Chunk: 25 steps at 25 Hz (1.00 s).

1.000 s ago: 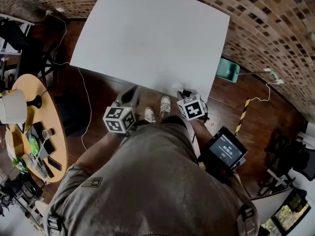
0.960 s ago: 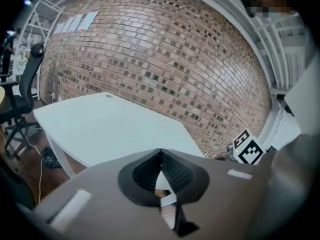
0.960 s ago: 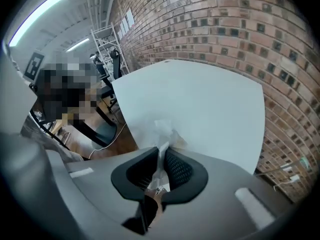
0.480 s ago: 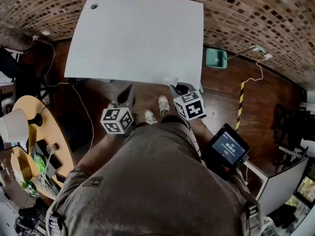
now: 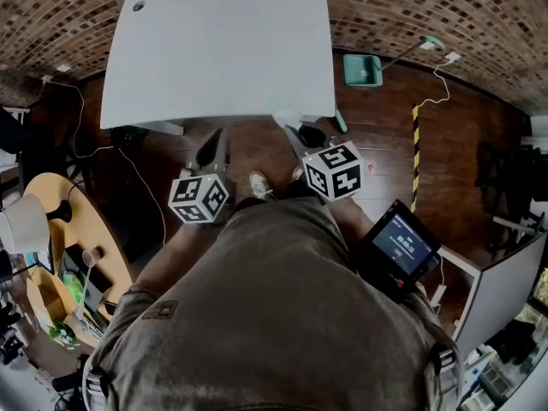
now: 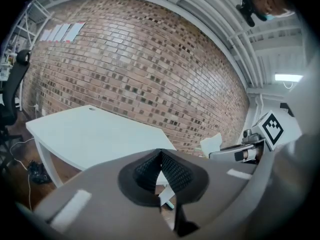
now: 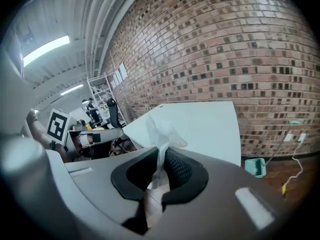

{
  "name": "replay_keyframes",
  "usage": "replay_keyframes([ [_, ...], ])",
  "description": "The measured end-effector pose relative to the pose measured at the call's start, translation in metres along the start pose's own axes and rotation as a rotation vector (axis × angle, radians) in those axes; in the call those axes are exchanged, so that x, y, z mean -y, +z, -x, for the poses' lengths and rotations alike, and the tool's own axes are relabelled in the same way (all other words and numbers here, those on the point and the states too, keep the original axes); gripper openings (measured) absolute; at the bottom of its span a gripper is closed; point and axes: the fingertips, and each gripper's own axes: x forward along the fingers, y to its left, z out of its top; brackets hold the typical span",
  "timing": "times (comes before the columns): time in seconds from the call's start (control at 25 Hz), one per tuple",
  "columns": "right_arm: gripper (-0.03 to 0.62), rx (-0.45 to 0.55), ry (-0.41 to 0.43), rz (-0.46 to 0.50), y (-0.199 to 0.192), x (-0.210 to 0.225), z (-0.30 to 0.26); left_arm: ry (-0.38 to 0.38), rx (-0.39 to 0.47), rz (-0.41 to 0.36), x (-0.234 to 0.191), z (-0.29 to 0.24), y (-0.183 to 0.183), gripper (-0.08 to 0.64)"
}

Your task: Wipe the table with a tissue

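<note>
Tissue first: a crumpled white paper tissue (image 7: 161,131) is pinched in the right tongs (image 7: 161,170), whose black ribbed jaws are clamped on its lower end while the loose upper end fans out above them. In the head view the tuft sits at the near edge of the pale grey rectangular surface (image 5: 214,50), close to its right-hand corner (whether paper and edge actually touch cannot be told). The left tongs (image 6: 160,166) have their jaws pressed together with nothing between them. They are held short of the surface's near edge, over the dark wooden floor (image 5: 257,148), well apart from the tissue. A small round hole (image 5: 138,6) marks the surface's far left corner, and a red-brown brick wall (image 5: 411,7) runs behind it. On the floor just right of the surface lies a teal plastic dustpan (image 5: 363,69). The person wears an olive-grey shirt (image 5: 274,315), and a dark device with a lit screen (image 5: 401,248) shows at the right side of the body.
</note>
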Motion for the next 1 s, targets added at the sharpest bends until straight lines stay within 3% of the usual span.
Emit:
replay_keyframes([
  [0.44, 0.048, 0.196, 0.083, -0.008, 0.010, 0.003, 0.082, 0.058, 0.076, -0.012, 0.067, 0.018, -0.002, 0.002],
  [0.68, 0.048, 0.227, 0.132, -0.015, -0.002, 0.004, 0.112, 0.085, 0.102, -0.015, 0.103, 0.037, -0.011, 0.002],
  [1.0, 0.046, 0.271, 0.123, -0.038, -0.006, -0.006, 0.125, 0.068, 0.102, -0.046, 0.107, 0.052, -0.016, 0.002],
])
